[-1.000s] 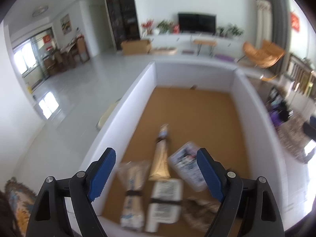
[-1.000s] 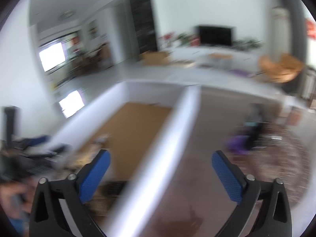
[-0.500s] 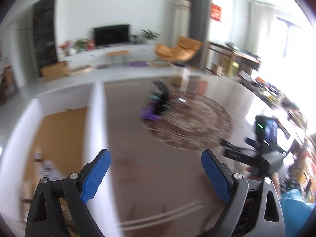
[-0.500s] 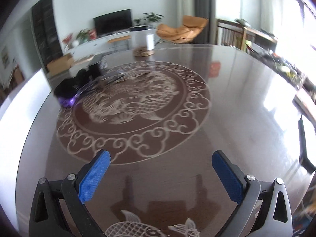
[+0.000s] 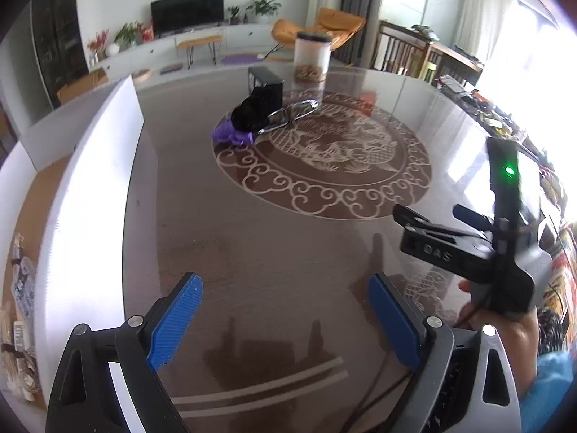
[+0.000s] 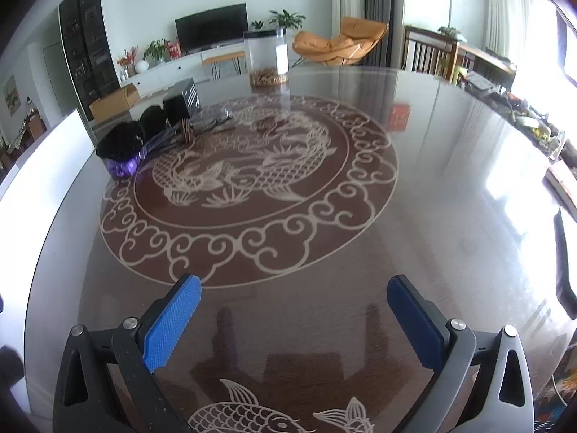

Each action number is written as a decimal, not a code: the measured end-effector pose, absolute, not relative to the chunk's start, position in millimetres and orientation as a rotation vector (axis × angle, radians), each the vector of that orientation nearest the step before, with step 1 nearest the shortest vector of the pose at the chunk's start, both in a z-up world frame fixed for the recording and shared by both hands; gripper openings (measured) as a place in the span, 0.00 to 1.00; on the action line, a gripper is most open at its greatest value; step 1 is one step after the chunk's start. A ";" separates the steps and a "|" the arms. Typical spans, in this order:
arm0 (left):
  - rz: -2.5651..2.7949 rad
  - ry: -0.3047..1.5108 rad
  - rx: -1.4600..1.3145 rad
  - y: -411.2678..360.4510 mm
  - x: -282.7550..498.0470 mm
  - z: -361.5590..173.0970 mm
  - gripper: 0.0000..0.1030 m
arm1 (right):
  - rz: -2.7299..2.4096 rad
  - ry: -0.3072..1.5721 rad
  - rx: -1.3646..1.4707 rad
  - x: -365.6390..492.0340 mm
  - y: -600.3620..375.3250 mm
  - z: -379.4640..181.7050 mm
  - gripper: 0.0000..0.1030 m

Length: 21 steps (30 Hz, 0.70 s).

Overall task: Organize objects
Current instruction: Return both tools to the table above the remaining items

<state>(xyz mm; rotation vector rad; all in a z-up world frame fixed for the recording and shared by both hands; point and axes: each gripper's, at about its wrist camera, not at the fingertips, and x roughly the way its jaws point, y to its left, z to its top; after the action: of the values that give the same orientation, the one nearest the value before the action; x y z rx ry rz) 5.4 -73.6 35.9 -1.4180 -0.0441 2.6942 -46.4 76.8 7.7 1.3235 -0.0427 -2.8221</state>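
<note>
While both grippers hang empty over the bare glossy counter (image 6: 450, 198), nothing of the task is in hand at this moment. The left gripper (image 5: 285, 319) shows its blue fingers (image 5: 176, 321) spread wide with only the counter's reflection between them, and the right gripper (image 6: 294, 319) stands just as wide, also holding nothing; in the left view it appears at the right edge of the frame, carried by a hand (image 5: 505, 321). The things to be sorted seem to lie in two places. A small pile (image 6: 122, 144) of black and purple items, with a black box (image 6: 182, 103) just behind it, sits in the upper left of the right view, beside the counter's round dragon pattern (image 6: 249, 180); a clear jar (image 6: 267, 57) with something tan at its bottom stands farther back. At the far left of the left view, behind a white wall (image 5: 90, 216), a tray with a cork-brown floor (image 5: 39, 187) holds some wrapped packets (image 5: 18, 288), low at the frame's edge and too cut off to name. The wall likely marks the sorting area, so the pile on the counter is probably what remains to be brought over. Both grippers point down at the counter near the viewer, well apart from the pile, a stance that looks like readiness rather than a reach; the open fingers suit a next grasp of the pile.
</note>
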 end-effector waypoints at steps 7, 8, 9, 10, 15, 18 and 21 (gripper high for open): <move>2.662 -0.109 -1.508 -81.6 -15.8 24.8 0.91 | -2.791 -0.014 1.365 -47.4 72.9 1.5 1.00; 2.661 -0.117 -1.517 -82.7 -20.0 23.9 0.91 | -2.786 -0.012 1.371 -47.8 72.4 1.0 1.00; 2.664 -0.122 -1.523 -85.0 -24.9 25.4 0.91 | -2.779 -0.010 1.379 -48.5 72.2 0.4 1.00; 2.669 -0.123 -1.524 -86.9 -29.3 27.3 0.91 | -2.771 -0.008 1.391 -49.8 71.9 -0.6 1.00; 2.701 -0.073 -1.499 -91.8 -60.3 45.4 0.91 | -2.757 0.006 1.420 -52.6 70.8 -3.4 1.00; 2.708 -0.006 -1.472 -86.8 -93.1 55.4 0.91 | -2.755 0.026 1.427 -53.4 68.5 -4.1 1.00; 2.734 0.130 -1.457 -79.0 -137.9 55.7 0.91 | -2.753 0.042 1.431 -53.8 67.0 -5.0 1.00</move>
<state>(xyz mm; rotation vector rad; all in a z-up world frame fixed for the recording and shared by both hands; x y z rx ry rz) -137.9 -79.0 55.7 -1.4573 0.1303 2.7340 -53.8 67.0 -5.0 1.4306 0.0422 -2.7528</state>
